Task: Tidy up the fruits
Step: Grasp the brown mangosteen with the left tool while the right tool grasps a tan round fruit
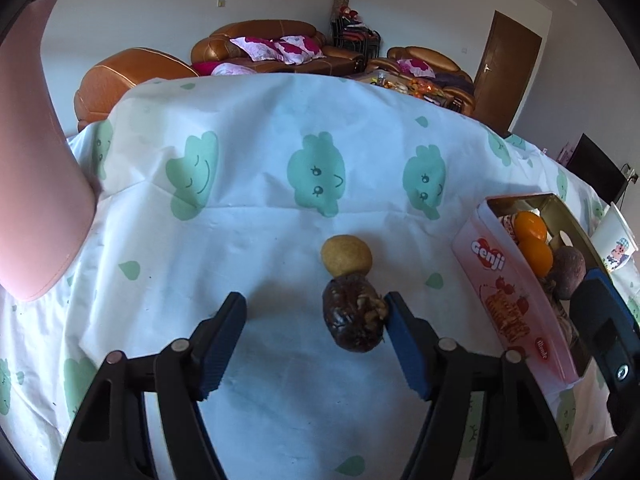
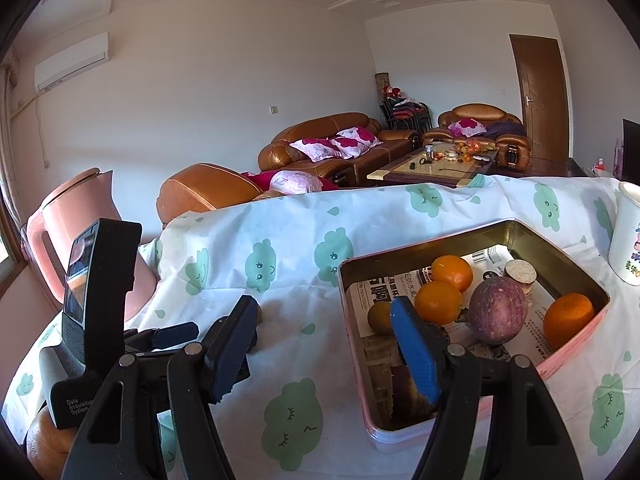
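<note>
Fruit, dark and wrinkled point(image 1: 354, 318), lies on the cloud-print tablecloth point(image 1: 248, 216) between our left gripper point(image 1: 316, 306)'s blue ribbed pads; the right-hand pad touches its crumbly tan patch, while the left-hand pad stands well clear, so the jaws are apart and clamp nothing. A round, matte yellow fruit point(image 1: 346, 256) touches the dark one at its 12 o'clock. At 3 o'clock sits the pink tin point(image 1: 504, 300), printed with wafers, its metal inside gleaming.

Our right gripper point(image 2: 326, 338) hangs with jaws apart and empty, one pad over the cloth, the other over the tin's point(image 2: 560, 256) near corner. Only this view shows the tin's newspaper lining point(image 2: 492, 258) and its whole load: three glossy oranges point(image 2: 438, 302), a dull purple, streaked round fruit point(image 2: 498, 310), a small brownish fruit point(image 2: 380, 316) at the tin's 9 o'clock and a pale cut disc point(image 2: 520, 274) toward 12 o'clock. It also shows the left gripper's black camera block point(image 2: 100, 292) at 9 o'clock.

A smooth pink plastic jug point(image 2: 72, 216) stands at the table's 10 o'clock edge, and a white paper cup point(image 2: 628, 236) at 2 o'clock. Only the left view shows the two loose fruits. Behind the table, brown leather sofas point(image 2: 340, 140) carry floral cushions.
</note>
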`<state>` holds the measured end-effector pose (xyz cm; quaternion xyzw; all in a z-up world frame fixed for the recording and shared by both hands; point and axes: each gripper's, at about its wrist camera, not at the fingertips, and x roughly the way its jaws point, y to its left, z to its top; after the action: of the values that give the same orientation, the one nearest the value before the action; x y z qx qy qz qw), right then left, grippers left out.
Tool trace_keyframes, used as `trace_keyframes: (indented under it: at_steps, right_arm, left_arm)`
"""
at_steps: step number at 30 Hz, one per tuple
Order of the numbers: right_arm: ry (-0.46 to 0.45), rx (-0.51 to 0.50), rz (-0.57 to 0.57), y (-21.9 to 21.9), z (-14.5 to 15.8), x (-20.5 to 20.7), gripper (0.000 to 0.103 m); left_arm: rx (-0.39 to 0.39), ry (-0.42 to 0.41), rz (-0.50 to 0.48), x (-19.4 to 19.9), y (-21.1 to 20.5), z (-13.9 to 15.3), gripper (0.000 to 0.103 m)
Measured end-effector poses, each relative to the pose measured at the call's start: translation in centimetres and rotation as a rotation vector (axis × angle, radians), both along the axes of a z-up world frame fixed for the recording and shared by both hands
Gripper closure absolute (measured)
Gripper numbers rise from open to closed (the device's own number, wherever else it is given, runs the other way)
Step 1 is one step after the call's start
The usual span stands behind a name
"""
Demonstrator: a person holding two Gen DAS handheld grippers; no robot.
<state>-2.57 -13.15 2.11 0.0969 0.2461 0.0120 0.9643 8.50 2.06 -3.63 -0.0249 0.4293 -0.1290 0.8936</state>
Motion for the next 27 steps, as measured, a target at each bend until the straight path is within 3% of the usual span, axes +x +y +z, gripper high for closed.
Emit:
trace_keyframes:
  at_steps: [1, 3, 5, 9, 14, 19, 24, 27]
  right_arm:
    - [0.0, 0.0, 0.0, 0.0, 0.0, 0.0, 0.032]
    - [0.0, 0.0, 0.0, 0.0, 0.0, 0.0, 0.032]
    - [0.0, -0.003, 0.001, 0.0, 0.0, 0.0, 0.032]
    - [-0.005, -0.013, -0.002, 0.1, 0.0, -0.1, 0.032]
    - [0.003, -0.035, 0.034, 1.3, 0.0, 0.4, 0.033]
    - [0.1, -0.083, 0.13, 4.7, -0.9, 3.9, 0.033]
    - [0.224, -0.07, 0.197, 7.5, -1.8, 8.7, 0.049]
    - [0.291, -0.065, 0.208, 8.4, -2.6, 10.7, 0.053]
  left_arm:
    - [-0.022, 0.002, -0.001, 0.0, 0.3, 0.0, 0.043]
    - [-0.053, 0.004, -0.008, -0.2, 0.6, 0.1, 0.064]
    - [-0.076, 0.006, -0.038, -0.2, 0.5, 0.2, 0.072]
    - [-0.045, -0.007, 0.007, -0.5, 1.2, 0.5, 0.073]
    - [0.121, -0.12, 0.175, -0.9, 4.1, 1.7, 0.073]
    - [0.082, -0.111, 0.286, -0.3, 7.4, 1.8, 0.073]
    - [0.119, -0.116, 0.318, 0.0, 8.4, 1.3, 0.073]
    - [0.133, -0.127, 0.331, 0.1, 8.5, 1.4, 0.073]
